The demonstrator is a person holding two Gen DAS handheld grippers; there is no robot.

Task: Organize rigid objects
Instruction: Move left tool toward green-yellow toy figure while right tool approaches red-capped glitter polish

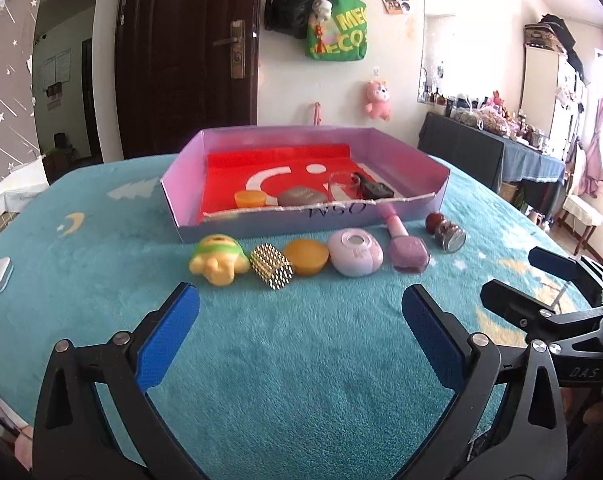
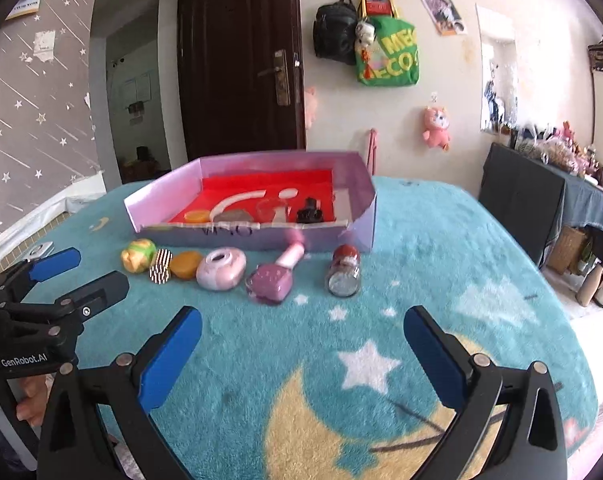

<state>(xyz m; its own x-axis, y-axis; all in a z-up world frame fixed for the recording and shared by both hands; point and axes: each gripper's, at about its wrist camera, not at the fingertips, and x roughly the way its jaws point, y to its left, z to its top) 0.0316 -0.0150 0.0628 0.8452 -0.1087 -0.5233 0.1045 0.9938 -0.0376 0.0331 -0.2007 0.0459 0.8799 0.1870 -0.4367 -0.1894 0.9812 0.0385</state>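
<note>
Four items already lie in the cardboard box [image 1: 401, 148] at 12 o'clock; six, from turtle toy [image 1: 217, 262] to spice jar [image 1: 447, 232], await on the table [image 1: 281, 360]. Left hand-held gripper [image 1: 301, 320] and right hand-held gripper [image 2: 303, 342] gape wide, empty.

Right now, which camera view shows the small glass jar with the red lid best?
The right wrist view: the glass jar lies almost centred before the open right gripper, with its lid and its glass base both clear. In the left wrist view the jar sits far right, smaller and more distorted.
</note>
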